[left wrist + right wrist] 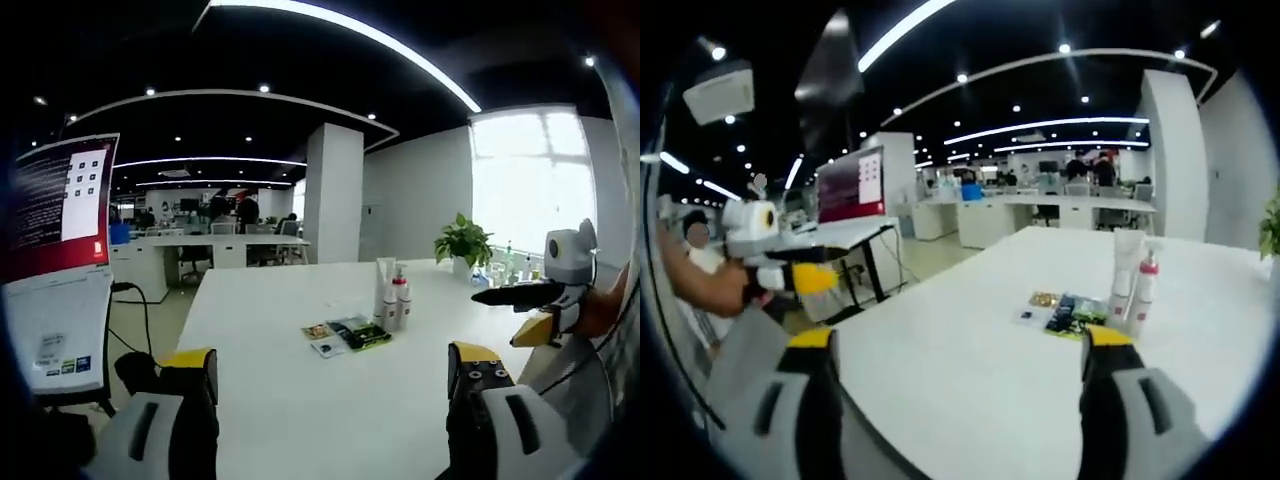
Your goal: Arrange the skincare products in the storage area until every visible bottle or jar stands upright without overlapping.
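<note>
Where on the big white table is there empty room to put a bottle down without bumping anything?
The white table is bare between the left gripper and the flat packets, and along its left edge. It gets crowded where the white tube and the white pump bottle with the red top stand upright beside the packets; the green potted plant stands farther back.

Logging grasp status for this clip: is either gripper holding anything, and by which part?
Nothing is held. The left gripper and right gripper are both open and empty, well short of the bottles standing on the white table.
</note>
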